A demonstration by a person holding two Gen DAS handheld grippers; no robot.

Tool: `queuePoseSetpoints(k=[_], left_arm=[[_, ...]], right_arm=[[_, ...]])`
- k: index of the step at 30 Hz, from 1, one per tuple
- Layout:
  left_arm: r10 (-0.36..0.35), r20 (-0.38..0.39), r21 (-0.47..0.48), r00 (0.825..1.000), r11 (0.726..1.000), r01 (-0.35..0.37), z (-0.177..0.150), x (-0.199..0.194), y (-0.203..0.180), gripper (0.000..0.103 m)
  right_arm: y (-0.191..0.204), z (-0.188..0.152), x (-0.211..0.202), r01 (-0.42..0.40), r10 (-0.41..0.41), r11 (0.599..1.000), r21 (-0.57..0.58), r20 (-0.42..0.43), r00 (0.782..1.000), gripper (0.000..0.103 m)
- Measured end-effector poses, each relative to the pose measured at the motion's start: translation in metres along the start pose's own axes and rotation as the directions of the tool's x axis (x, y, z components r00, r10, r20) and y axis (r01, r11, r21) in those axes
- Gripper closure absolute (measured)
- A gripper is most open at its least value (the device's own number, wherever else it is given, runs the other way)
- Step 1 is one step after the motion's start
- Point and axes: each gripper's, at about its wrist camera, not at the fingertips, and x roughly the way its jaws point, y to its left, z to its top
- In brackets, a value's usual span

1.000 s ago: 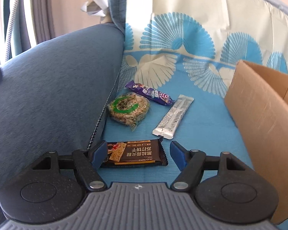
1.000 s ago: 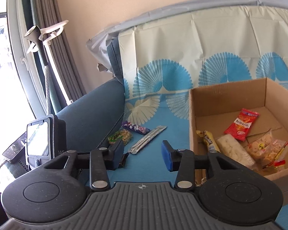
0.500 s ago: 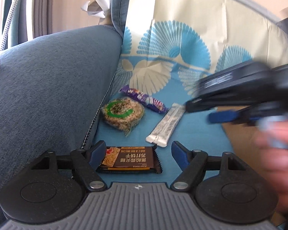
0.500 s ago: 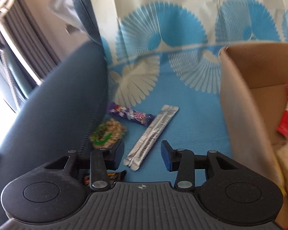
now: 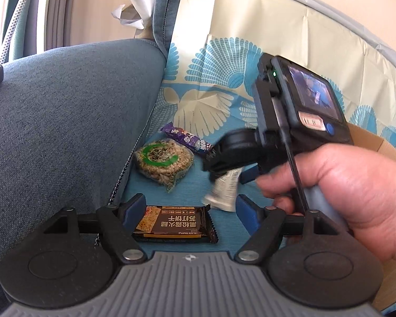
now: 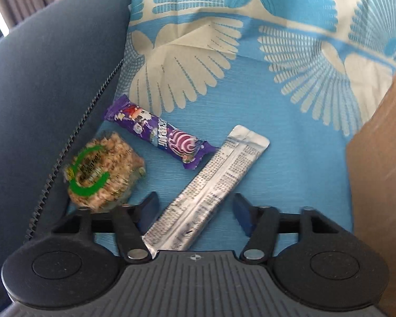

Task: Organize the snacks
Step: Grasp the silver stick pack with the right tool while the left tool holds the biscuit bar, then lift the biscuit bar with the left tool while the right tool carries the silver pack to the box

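Left gripper [image 5: 191, 208]: jaws spread wide, nothing held; a brown bar [image 5: 174, 223] lies flat between its fingers, touching neither.

Right gripper [image 6: 195, 208]: jaws spread wide, straddling the near end of a silver stick pack [image 6: 208, 192], which lies flat on the blue cloth [image 6: 290, 158], ungripped.

A purple bar [image 6: 158, 134] lies just beside the pack's far end. A rice cake [image 6: 103, 170] rests against the grey armrest [image 6: 45, 79]. The cardboard box [image 6: 380, 171] stands at the right, apart from the loose snacks.

The right hand [image 5: 351, 192] grasps its gripper's handle.
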Motion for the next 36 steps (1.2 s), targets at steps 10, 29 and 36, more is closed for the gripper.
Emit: queuePoseSetpoints(k=[10, 29, 36], left_arm=[[-0.032, -0.016, 0.003, 0.999, 0.999, 0.032, -0.002, -0.003, 0.004, 0.024], [-0.084, -0.136, -0.127, 0.987, 0.990, 0.066, 0.000, 0.000, 0.016, 0.026], [-0.009, -0.257, -0.105, 0.966, 0.994, -0.019, -0.002, 0.026, 0.002, 0.020]], right_arm=[[-0.022, -0.039, -0.060, 0.044, -0.044, 0.999, -0.010, 0.024, 0.999, 0.084], [-0.013, -0.193, -0.156, -0.094, 0.100, 0.994, -0.050, 0.123, 0.987, 0.083], [-0.032, -0.196, -0.140, -0.099, 0.103, 0.994, -0.045, 0.080, 0.991, 0.081]])
